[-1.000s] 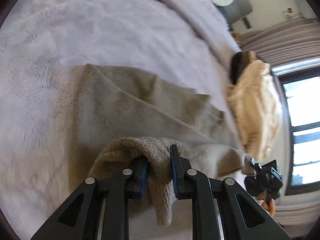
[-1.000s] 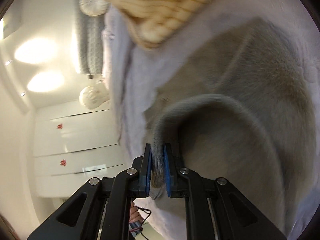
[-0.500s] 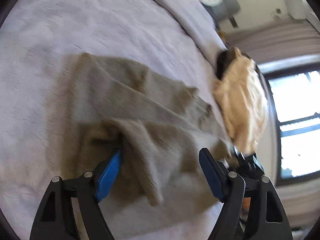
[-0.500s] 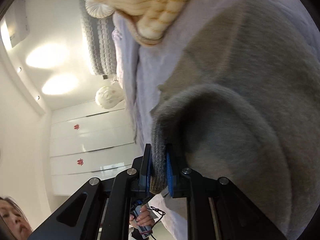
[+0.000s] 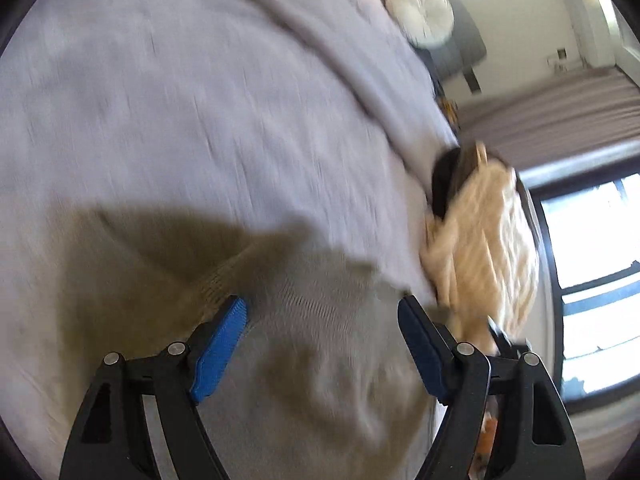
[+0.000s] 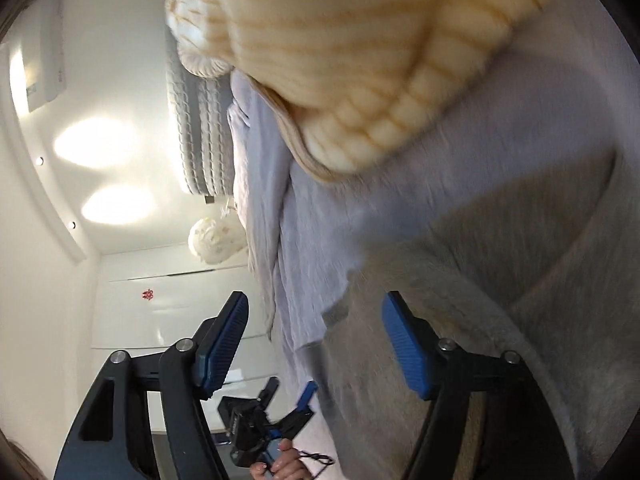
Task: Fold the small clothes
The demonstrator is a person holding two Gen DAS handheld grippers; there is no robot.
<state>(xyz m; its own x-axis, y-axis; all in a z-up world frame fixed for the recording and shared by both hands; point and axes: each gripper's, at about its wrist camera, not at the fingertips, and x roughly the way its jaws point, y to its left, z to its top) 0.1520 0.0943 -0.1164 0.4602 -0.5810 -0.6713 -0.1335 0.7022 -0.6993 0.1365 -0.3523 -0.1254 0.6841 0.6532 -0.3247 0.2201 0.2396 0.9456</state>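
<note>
A beige knit garment (image 5: 312, 320) lies folded on the pale lilac bed cover (image 5: 180, 100). My left gripper (image 5: 322, 320) is open and empty just above the garment's folded part. In the right wrist view the same garment (image 6: 500, 280) lies on the cover, and my right gripper (image 6: 314, 320) is open and empty over its edge. The left gripper (image 6: 276, 416), held in a hand, also shows low in the right wrist view.
A cream ribbed knit pile (image 5: 484, 260) lies on the bed beside the garment, over something dark (image 5: 444, 184); it also shows in the right wrist view (image 6: 360, 60). A round white cushion (image 5: 420, 12), curtains, a window and white wardrobe doors (image 6: 172, 312) surround the bed.
Both grippers have let go of the beige garment: the left one opened half a second ago, the right one just now. The lifted fold now lies flat. Both grippers have drawn back slightly.
</note>
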